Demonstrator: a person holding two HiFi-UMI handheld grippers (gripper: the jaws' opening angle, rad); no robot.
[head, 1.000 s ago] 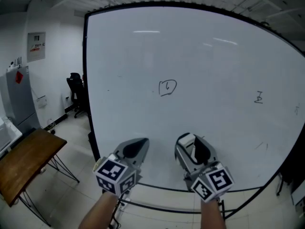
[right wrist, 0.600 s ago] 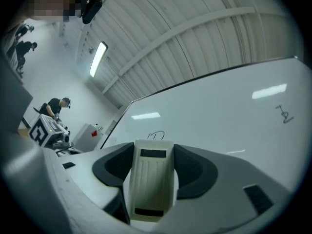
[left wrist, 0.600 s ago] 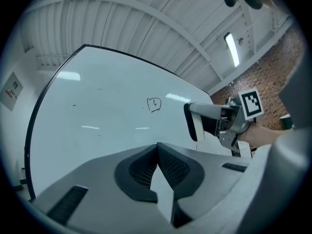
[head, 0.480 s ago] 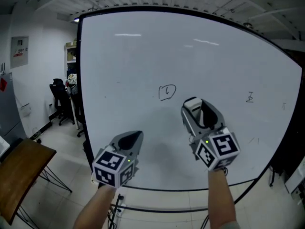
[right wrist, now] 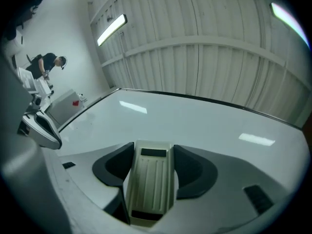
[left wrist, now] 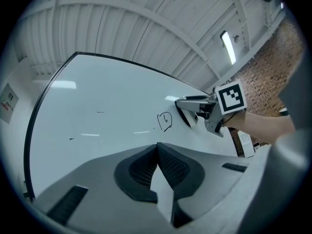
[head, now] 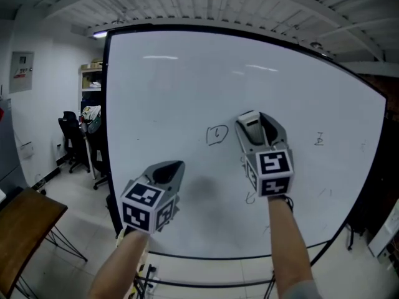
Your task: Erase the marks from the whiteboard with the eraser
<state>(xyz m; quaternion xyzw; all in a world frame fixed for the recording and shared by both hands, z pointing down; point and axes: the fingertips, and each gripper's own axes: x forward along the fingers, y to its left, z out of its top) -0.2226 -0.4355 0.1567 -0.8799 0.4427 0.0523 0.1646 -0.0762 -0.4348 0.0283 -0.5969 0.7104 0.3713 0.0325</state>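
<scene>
A large whiteboard fills the head view. It bears a small boxed mark near the middle, a smaller mark to the right and a faint scribble below. My right gripper is raised close to the board, just right of the boxed mark, shut on a cream ribbed eraser. My left gripper hangs lower left with its jaws together and nothing between them. In the left gripper view the boxed mark shows beside the right gripper.
A wooden table on thin metal legs stands at the lower left. Office chairs and shelves sit behind the board's left edge. The board's stand runs along the floor below. A person stands far off in the right gripper view.
My right gripper has risen with the eraser from the board's lower edge to beside the boxed mark. The left gripper has stayed low, and the head view has tilted upward.
</scene>
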